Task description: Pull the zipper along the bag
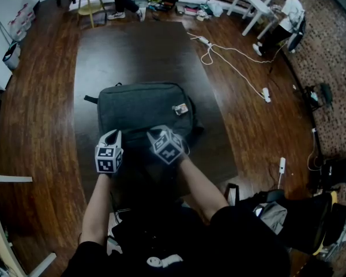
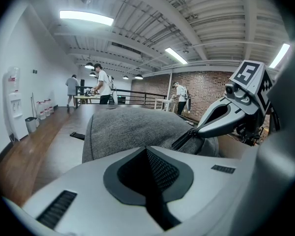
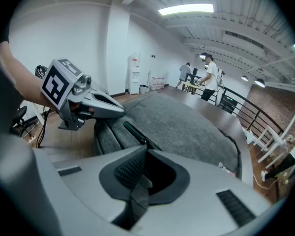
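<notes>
Bag: grey fabric backpack (image 1: 141, 105) flat on dark tabletop (image 1: 132, 51)
Left gripper (image 2: 147, 151): jaws pressed together at backpack's near edge
Right gripper (image 3: 145, 154): pinching grey zipper pull strap (image 3: 139, 195)

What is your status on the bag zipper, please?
Left gripper jaws shut at near edge of bag. Right gripper jaws shut on zipper pull. Nothing seen blocking the zipper.
</notes>
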Tool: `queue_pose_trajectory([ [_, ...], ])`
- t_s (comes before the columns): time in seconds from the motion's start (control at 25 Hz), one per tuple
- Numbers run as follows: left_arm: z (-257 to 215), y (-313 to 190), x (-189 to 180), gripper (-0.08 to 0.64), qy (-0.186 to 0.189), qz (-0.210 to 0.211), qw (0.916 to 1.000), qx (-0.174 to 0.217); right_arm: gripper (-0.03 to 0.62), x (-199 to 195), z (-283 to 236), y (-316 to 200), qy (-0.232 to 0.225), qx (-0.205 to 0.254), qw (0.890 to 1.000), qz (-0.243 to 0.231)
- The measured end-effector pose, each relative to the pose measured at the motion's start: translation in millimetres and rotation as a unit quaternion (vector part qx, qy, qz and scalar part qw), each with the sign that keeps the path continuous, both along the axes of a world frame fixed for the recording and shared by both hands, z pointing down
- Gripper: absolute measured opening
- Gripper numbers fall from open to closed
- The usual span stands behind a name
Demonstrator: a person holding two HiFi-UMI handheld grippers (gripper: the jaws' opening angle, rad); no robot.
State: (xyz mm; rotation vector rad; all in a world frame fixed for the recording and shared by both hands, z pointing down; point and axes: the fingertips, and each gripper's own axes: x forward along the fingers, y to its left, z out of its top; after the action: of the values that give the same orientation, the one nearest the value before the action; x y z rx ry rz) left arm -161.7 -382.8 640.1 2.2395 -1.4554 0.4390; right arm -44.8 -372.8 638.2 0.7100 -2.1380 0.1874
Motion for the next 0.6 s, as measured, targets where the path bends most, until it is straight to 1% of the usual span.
queue_pose_trajectory([
  [0.28, 0.9, -1.7, 1.7, 0.0, 0.003, 0.001, 1.0, 0.003, 0.018, 5.4, -2.2, -0.3, 0.002, -0.004, 1.0, 0.008],
  [0.48, 0.1, -2.0, 0.0, 0.0, 0.001, 0.0, 1.0, 0.009, 0.018, 5.5, -2.4, -0.1, 0.002, 0.001, 1.0, 0.001],
  [0.6, -1.2, -0.7, 1.0, 0.0, 0.005, 0.001, 1.0, 0.005, 0.018, 7.8, -3.6, 0.4, 0.003, -0.001, 1.0, 0.004],
])
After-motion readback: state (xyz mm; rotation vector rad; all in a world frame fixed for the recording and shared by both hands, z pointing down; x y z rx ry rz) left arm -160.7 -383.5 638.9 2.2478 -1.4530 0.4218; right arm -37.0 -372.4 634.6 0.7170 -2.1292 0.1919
